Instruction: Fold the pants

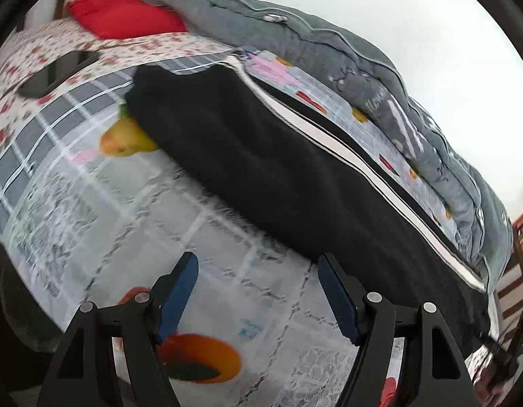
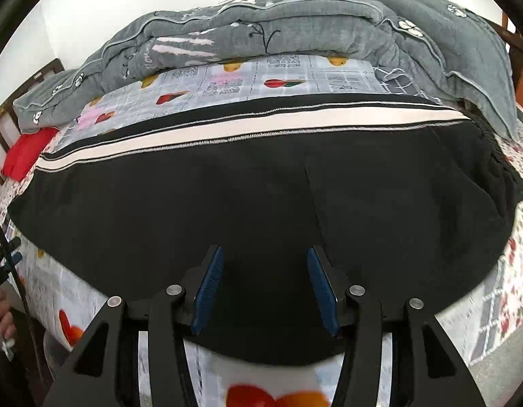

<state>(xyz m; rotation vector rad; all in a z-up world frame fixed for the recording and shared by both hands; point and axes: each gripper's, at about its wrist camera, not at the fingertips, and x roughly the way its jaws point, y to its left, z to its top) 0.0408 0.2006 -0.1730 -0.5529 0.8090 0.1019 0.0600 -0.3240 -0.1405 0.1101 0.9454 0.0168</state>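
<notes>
The black pants [image 2: 261, 196] lie lengthwise across mid-frame on the bed [image 1: 92, 203], apparently already doubled leg on leg. Left gripper [image 1: 258, 291] and right gripper [image 2: 264, 285] hover spread, empty. Next: pinch one end, carry it across.

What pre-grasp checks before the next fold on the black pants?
1. Black pants with white side stripe lie flat on the fruit-print bedsheet: ok.
2. Left gripper empty, jaws apart, over bare sheet beside the pants edge: ok.
3. Right gripper empty, jaws apart, over black fabric: ok.
4. Grey quilt clear of the pants: ok.
5. Red cushion clear of the pants: ok.
6. Pads touching fabric: cannot tell.
</notes>
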